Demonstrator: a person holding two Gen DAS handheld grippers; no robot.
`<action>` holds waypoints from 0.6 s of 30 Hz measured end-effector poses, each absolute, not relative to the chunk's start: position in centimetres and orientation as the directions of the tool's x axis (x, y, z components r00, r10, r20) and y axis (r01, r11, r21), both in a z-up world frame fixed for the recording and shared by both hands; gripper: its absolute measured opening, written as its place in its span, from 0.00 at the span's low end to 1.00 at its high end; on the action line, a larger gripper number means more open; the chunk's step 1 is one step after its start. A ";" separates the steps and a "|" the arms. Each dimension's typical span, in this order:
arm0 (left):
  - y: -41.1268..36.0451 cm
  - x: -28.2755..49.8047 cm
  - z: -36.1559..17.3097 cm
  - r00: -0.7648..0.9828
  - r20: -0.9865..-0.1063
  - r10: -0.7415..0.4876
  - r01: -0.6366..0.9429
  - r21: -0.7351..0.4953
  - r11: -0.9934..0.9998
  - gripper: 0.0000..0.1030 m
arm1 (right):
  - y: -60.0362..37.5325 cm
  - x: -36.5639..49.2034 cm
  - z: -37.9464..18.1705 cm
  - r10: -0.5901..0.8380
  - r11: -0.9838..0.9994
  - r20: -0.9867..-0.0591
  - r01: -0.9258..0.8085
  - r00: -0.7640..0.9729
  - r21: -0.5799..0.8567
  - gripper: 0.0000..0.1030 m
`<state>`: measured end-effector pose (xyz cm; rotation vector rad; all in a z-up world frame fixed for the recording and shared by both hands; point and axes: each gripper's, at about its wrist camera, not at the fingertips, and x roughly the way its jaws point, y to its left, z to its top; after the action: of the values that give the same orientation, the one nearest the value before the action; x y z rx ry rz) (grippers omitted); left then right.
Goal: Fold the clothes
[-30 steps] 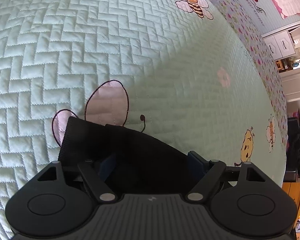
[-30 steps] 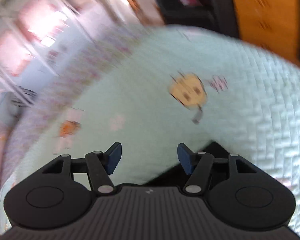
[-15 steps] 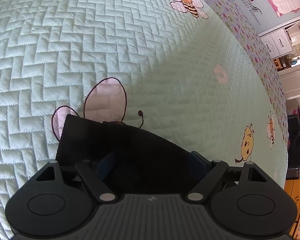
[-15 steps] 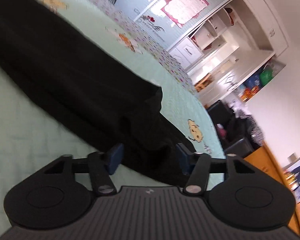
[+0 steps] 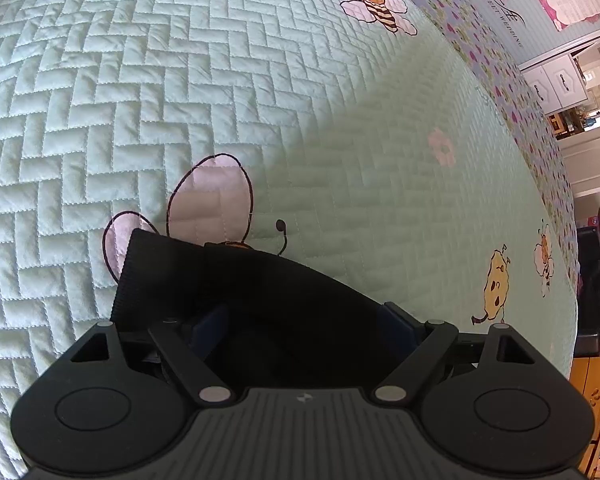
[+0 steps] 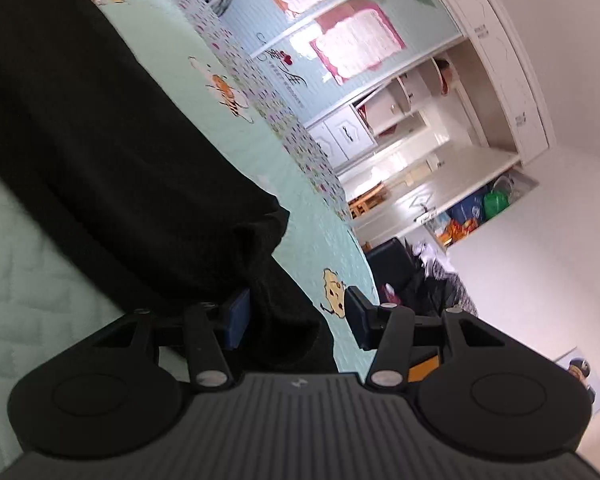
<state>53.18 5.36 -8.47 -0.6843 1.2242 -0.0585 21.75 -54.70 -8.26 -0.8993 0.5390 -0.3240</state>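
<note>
A black garment lies on a pale green quilted bedspread. In the left wrist view its ribbed hem end (image 5: 220,280) lies flat between and just beyond my left gripper (image 5: 304,316), whose blue pads stand wide apart around the cloth. In the right wrist view the garment (image 6: 112,144) stretches from the upper left down to a bunched fold between the fingers of my right gripper (image 6: 296,316). Its jaws are open, the left pad (image 6: 236,316) against the cloth, the right pad (image 6: 358,312) clear of it.
The bedspread (image 5: 180,80) carries bee and flower prints and has a purple flowered border (image 5: 500,60). Beyond the bed are white cabinets (image 6: 348,132), a dark chair with clothes (image 6: 412,276) and an orange wooden cabinet (image 5: 592,400).
The right gripper swung from a blurred view of bare bedspread onto the garment's bunched fold, and its jaws have narrowed a little. The left gripper barely moved, staying open over the hem.
</note>
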 end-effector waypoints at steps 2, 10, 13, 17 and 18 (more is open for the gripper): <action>5.3 53.2 -8.5 0.365 -0.845 -0.391 -0.313 -0.507 0.803 0.83 | -55.3 22.3 -8.1 -0.477 0.605 -0.328 0.035 0.816 -0.795 0.46; 5.0 53.3 -8.4 0.358 -0.851 -0.384 -0.301 -0.494 0.815 0.84 | -58.6 24.5 -5.5 -0.437 0.776 -0.436 0.084 0.787 -0.626 0.04; 4.8 53.3 -8.3 0.356 -0.854 -0.380 -0.295 -0.488 0.821 0.84 | -62.5 24.7 -3.0 -0.388 0.889 -0.494 0.173 0.778 -0.424 0.04; 4.4 53.4 -8.3 0.353 -0.859 -0.371 -0.282 -0.476 0.833 0.85 | -69.1 24.8 -0.1 -0.237 0.961 -0.592 0.276 0.770 -0.026 0.05; 4.3 53.4 -8.3 0.352 -0.860 -0.369 -0.279 -0.473 0.836 0.85 | -70.5 24.6 0.4 -0.198 0.952 -0.605 0.298 0.771 0.069 0.05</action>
<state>53.39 4.32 -8.29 -0.6179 1.2320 -0.0630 24.62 -70.49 0.37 0.1649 0.6355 -0.2702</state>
